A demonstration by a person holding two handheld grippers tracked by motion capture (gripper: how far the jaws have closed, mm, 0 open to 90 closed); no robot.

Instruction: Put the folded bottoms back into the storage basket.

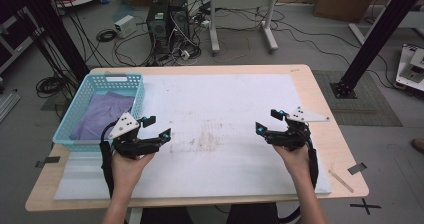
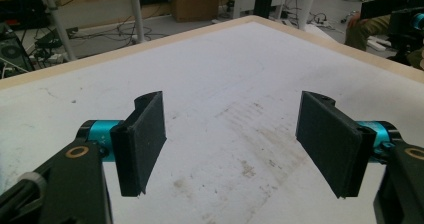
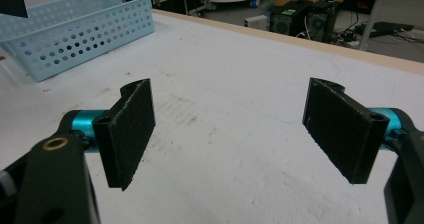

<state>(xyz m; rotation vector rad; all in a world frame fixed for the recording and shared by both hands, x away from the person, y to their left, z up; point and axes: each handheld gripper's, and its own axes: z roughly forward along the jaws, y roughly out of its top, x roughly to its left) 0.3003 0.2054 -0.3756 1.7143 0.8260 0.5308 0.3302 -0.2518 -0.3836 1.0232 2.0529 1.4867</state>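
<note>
Our left hand-held gripper point(image 1: 157, 127) and right hand-held gripper point(image 1: 267, 121) hover wide open and empty over the surface point(image 1: 225, 104). The purple cloth point(image 1: 102, 115) lies in the basket point(image 1: 127, 79); soft, light, limp, we'd pinch a raised fold.

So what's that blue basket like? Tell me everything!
The basket is light blue, looks like plastic, and is rectangular, with rows of round holes in its walls. It sits upright at the table's left edge, on the white sheet. A folded purple cloth lies inside. The left gripper hovers close by its near right corner.
</note>
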